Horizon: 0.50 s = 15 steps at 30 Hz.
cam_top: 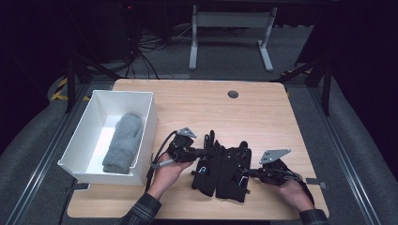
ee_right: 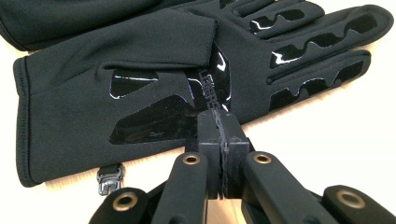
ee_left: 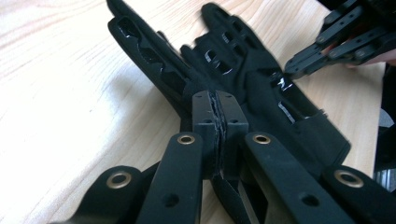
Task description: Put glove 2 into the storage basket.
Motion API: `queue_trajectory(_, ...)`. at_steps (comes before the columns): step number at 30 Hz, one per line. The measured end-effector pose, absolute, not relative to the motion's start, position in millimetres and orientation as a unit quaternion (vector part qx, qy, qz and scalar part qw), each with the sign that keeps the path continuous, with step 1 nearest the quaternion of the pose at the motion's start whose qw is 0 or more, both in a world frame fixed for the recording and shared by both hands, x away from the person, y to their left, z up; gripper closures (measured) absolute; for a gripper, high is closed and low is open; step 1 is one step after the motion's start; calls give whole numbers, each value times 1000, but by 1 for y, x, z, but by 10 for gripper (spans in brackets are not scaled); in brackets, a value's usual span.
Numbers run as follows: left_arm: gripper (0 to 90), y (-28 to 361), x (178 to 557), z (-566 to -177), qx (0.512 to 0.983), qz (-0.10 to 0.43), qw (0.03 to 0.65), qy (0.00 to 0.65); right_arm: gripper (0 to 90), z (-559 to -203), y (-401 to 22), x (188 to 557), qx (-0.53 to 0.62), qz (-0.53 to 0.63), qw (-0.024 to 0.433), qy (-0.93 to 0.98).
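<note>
Two black fabric gloves with glossy grip patches (cam_top: pixel 224 171) lie side by side, overlapping, on the light wooden tabletop (cam_top: pixel 263 112), near its front edge. Left tool (cam_top: pixel 205 151) is pinched shut on the edge of the left glove (ee_left: pixel 187 79), jaws pressed together with cloth between them. Right tool (cam_top: pixel 244 173) is clamped on the edge of the right glove (ee_right: pixel 140 93) at its palm. A white rectangular plastic bin (cam_top: pixel 145 124) sits at the left, holding a grey knitted mitten (cam_top: pixel 123 142).
</note>
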<state>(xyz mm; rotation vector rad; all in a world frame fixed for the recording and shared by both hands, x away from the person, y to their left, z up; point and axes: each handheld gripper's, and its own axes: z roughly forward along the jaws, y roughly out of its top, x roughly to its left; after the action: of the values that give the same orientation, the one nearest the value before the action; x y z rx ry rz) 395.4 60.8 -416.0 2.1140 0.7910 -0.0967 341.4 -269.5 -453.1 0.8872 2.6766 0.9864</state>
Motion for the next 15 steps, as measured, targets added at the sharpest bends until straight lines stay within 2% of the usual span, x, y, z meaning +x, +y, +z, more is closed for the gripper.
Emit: queue_trajectory(15,885,50,395,-402,841,-48,445,303,900,-454,-239,352,270,338,70,899)
